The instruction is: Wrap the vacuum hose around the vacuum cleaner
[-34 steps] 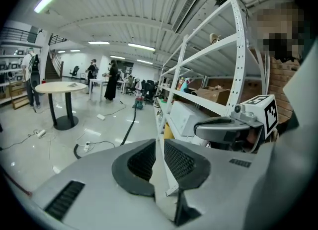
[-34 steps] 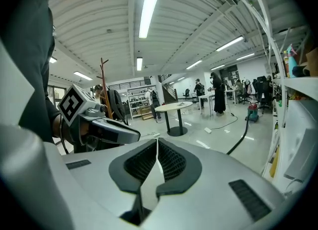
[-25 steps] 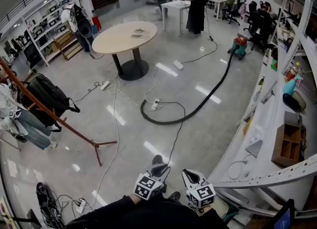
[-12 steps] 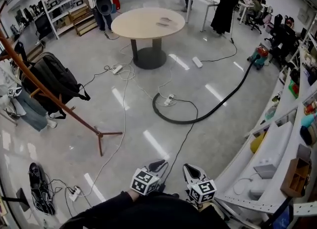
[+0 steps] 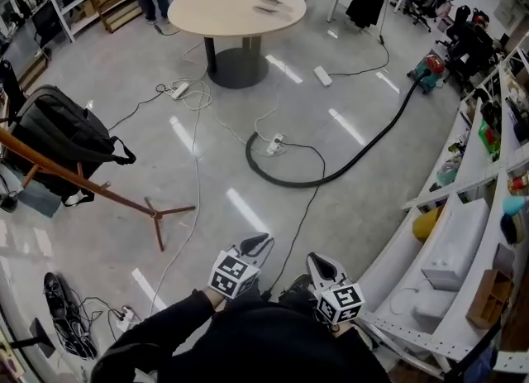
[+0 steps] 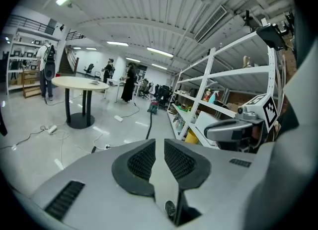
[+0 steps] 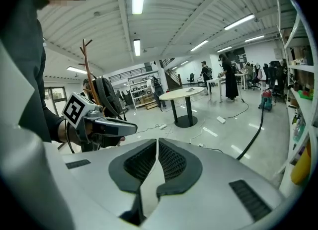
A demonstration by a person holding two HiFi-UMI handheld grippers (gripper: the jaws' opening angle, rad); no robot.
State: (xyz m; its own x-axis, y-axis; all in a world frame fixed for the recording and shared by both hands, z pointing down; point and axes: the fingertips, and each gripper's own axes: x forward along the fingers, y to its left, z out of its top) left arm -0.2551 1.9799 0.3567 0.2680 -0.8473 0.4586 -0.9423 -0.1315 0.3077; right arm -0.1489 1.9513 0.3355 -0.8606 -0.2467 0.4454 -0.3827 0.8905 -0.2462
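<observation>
A long black vacuum hose (image 5: 347, 166) lies on the shiny floor, curling into a loop at its near end (image 5: 252, 162) and running off to the small teal and red vacuum cleaner (image 5: 427, 67) at the far right. The cleaner also shows far off in both gripper views (image 6: 153, 107) (image 7: 267, 99). My left gripper (image 5: 259, 243) and right gripper (image 5: 314, 262) are held low in front of me, side by side, both shut and empty, well short of the hose. Each gripper shows in the other's view (image 6: 206, 132) (image 7: 135, 129).
A round table (image 5: 235, 9) stands beyond the hose loop. White power strips and thin cables (image 5: 194, 125) cross the floor. A wooden coat stand (image 5: 157, 212) with a black backpack (image 5: 62, 141) is to my left. White shelving (image 5: 463, 208) lines the right. People stand at far desks.
The whole view has slid toward me: table, hose loop and coat stand sit nearer and lower in the head view. Both grippers stay shut and keep their place in front of me.
</observation>
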